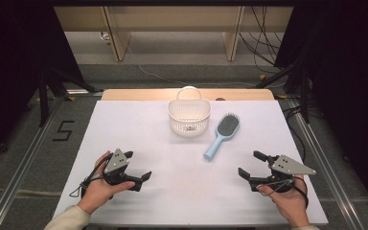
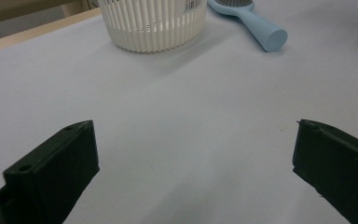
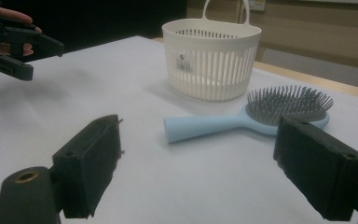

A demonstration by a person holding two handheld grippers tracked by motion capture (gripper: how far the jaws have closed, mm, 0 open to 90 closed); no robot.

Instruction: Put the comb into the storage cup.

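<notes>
Bright, even light on the white table (image 1: 139, 139); dark surroundings, soft shadows, slight blur.

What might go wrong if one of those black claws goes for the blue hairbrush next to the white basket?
The light blue plastic hairbrush lies bristles up, its head close beside the white slatted plastic basket. A grab near the head might nudge the light-looking basket. The rounded, smooth handle could roll or slip between the flat jaws of the right gripper. Both the right gripper and the left gripper are open and well short of it, so a hasty reach might push the brush away.
</notes>
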